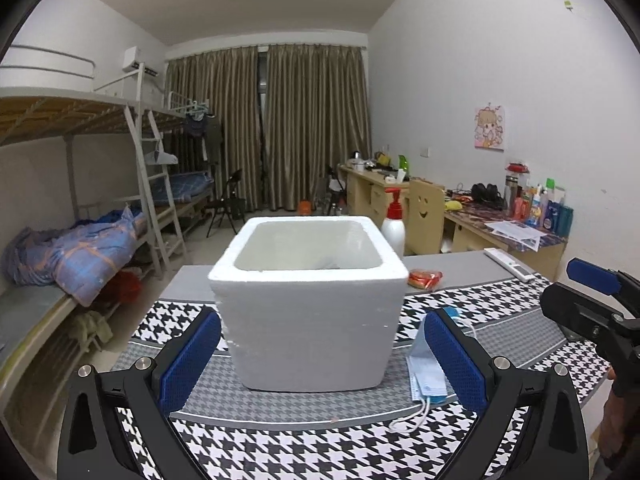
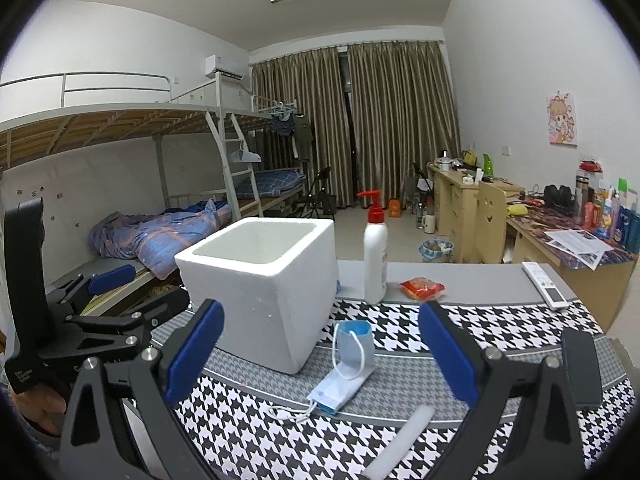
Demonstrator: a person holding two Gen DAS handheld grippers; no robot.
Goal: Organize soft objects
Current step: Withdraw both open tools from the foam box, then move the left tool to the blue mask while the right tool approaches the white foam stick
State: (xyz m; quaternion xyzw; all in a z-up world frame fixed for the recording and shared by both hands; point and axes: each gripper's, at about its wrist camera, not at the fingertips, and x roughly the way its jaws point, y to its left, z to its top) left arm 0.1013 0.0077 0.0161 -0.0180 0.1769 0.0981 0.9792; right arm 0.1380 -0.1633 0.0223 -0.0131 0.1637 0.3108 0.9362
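Note:
A white foam box (image 1: 308, 312) stands open-topped on the houndstooth cloth, straight ahead of my left gripper (image 1: 324, 320), which is open with its blue pads either side of the box's near face. A small stack of blue face masks (image 1: 426, 376) lies right of the box, by the right pad. In the right wrist view the masks (image 2: 340, 380) lie ahead of my right gripper (image 2: 322, 320), open and empty, with the box (image 2: 264, 288) to their left. A white foam rod (image 2: 400, 444) lies close below. Each gripper shows in the other's view, the right gripper (image 1: 576, 296) and the left gripper (image 2: 140, 290).
A white pump bottle (image 2: 375, 256) with a red top, a red snack packet (image 2: 422, 288) and a white remote (image 2: 544, 280) sit behind the masks. A black flat object (image 2: 580, 364) lies at the right. Bunk beds (image 1: 80, 240) stand left, cluttered desks (image 1: 512, 232) right.

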